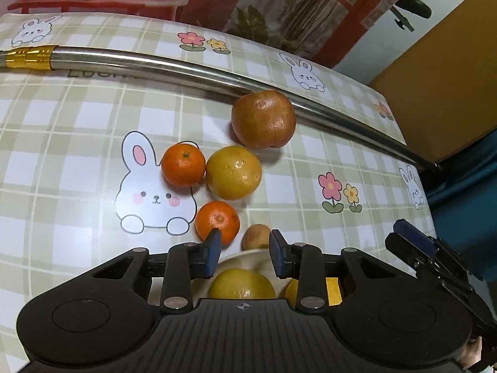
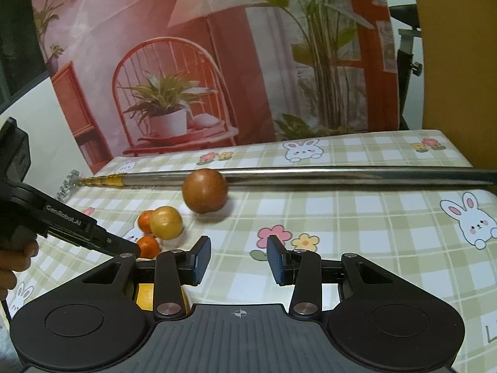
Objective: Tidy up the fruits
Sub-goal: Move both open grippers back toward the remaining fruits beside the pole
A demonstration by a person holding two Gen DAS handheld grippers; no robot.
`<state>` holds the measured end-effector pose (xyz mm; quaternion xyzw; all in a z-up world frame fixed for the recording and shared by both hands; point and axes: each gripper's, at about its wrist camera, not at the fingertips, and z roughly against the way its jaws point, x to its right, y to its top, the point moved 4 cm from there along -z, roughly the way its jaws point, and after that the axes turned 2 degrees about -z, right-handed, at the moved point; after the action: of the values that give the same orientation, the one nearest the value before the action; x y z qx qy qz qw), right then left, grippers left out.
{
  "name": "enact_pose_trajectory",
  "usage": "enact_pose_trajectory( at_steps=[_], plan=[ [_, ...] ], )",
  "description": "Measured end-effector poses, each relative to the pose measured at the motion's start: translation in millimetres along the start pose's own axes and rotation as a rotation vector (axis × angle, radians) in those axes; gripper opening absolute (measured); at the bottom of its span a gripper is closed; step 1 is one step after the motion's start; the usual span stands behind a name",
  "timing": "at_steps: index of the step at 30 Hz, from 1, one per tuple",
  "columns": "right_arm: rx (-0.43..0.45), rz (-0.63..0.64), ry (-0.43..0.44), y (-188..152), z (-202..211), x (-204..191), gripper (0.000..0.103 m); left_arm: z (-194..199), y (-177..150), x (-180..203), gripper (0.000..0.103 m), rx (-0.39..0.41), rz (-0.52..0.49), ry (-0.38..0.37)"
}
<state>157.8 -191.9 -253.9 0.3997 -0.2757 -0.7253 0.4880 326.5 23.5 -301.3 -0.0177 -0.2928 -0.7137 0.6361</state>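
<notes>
- Left wrist view: the left gripper [image 1: 245, 250] is seen with its fingers apart and nothing clasped, above a pale bowl [image 1: 245, 256] holding a yellow fruit [image 1: 242, 284]. Two tangerines [image 1: 183, 164], an orange [image 1: 233, 172] and a brown apple [image 1: 263, 119] lie mid-surface [image 1: 62, 143], the apple against a steel rod [image 1: 155, 62].
- Right wrist view: the right gripper [image 2: 238, 259] is seen narrowly parted, empty, over bare cloth.

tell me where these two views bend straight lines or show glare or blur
Left wrist view: the fisheye bows the metal pole into an arc, with a bright glare streak along it; the fruit is sharp. Right wrist view: the pole looks nearly straight, the brown fruit is slightly soft-edged, and the table edge curves.
</notes>
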Motion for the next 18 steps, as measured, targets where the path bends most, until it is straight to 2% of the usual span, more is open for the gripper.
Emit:
enact_pose_trajectory(
  at_steps=[7, 12, 18],
  plan=[
    [-0.011, -0.018, 0.005, -5, -6, 5, 0.038, 0, 12, 2, 0.036, 0.019, -0.018, 0.004],
    [-0.014, -0.027, 0.009, -7, -9, 6, 0.038, 3, 21, 0, 0.036, 0.057, -0.026, 0.039],
    [-0.018, -0.032, 0.012, -8, -10, 6, 0.038, 3, 24, 1, 0.036, 0.063, -0.040, 0.056]
  ],
)
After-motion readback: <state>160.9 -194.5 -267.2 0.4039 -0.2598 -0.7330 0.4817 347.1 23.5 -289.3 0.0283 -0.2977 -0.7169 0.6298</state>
